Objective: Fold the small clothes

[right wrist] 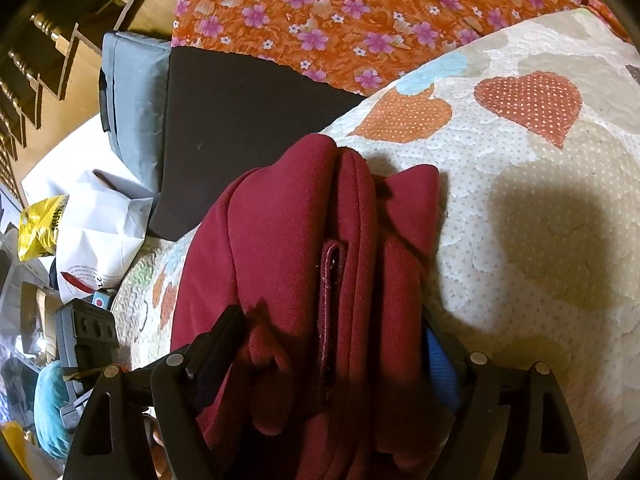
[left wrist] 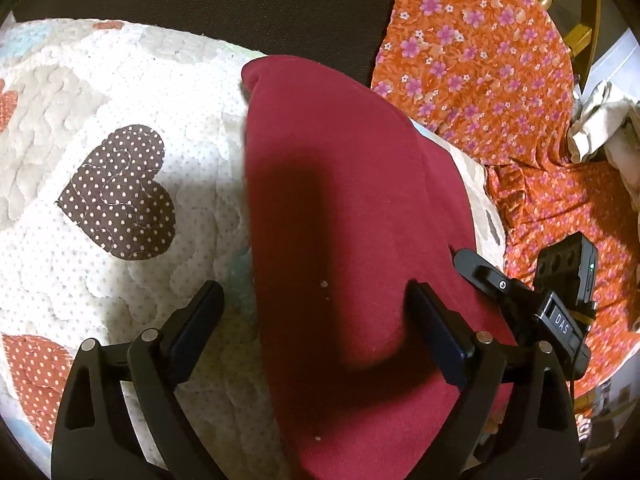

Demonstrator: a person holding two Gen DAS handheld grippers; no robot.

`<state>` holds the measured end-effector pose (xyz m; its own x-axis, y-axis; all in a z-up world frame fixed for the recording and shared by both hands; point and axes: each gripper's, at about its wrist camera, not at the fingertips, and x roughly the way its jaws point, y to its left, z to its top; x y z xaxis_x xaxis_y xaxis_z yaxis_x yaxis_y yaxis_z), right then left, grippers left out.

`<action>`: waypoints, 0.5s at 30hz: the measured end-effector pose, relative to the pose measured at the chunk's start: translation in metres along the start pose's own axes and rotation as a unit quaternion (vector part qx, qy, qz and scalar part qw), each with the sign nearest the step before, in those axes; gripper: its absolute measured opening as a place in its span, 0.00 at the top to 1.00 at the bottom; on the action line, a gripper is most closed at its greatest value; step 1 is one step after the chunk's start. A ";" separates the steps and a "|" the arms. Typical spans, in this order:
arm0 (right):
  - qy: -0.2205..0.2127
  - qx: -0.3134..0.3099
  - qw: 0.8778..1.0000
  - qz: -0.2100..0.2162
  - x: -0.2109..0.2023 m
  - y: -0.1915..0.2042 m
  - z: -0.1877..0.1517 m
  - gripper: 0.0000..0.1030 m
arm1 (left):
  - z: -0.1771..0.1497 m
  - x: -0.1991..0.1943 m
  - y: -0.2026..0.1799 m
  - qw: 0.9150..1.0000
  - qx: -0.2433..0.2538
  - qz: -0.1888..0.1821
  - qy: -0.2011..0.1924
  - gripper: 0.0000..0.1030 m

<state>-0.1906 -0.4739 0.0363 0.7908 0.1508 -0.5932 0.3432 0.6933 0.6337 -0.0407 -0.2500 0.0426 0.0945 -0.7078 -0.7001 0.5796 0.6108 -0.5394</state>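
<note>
A dark red garment (left wrist: 340,208) lies folded on a white quilt with heart patches (left wrist: 120,120). In the left wrist view my left gripper (left wrist: 316,300) is open, its jaws wide apart, one finger over the quilt and one over the garment's right side. My right gripper (left wrist: 480,268) shows at the garment's right edge. In the right wrist view the red garment (right wrist: 304,264) is bunched in thick folds between my right gripper's (right wrist: 332,320) fingers, which press on it from both sides.
An orange floral cloth (left wrist: 480,72) lies to the right of the quilt and also shows in the right wrist view (right wrist: 340,12). A dark mat (right wrist: 240,120), white bags (right wrist: 100,216), a yellow bag (right wrist: 38,224) and wooden furniture (right wrist: 44,40) lie beyond.
</note>
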 end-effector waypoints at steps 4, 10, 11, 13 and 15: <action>-0.005 0.007 1.000 0.007 0.001 -0.003 -0.001 0.19 | -0.001 0.000 -0.001 1.000 0.003 0.000 -0.003 0.07; -0.015 0.000 1.000 0.007 0.001 -0.002 -0.005 0.18 | -0.003 0.001 0.000 1.000 0.000 -0.002 -0.003 0.06; -0.017 -0.002 1.000 0.009 0.001 -0.001 -0.005 0.18 | -0.003 0.001 0.000 1.000 -0.001 -0.003 -0.002 0.06; -0.016 -0.011 1.000 0.008 0.001 0.000 -0.005 0.18 | -0.004 0.001 0.000 1.000 0.000 -0.007 -0.002 0.07; -0.012 -0.014 1.000 0.008 0.001 0.002 -0.005 0.18 | -0.005 0.000 0.000 1.000 0.002 -0.008 -0.003 0.07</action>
<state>-0.1915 -0.4689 0.0340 0.8082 0.1443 -0.5710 0.3167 0.7109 0.6280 -0.0448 -0.2487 0.0404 0.0901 -0.7203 -0.6878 0.5839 0.5977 -0.5494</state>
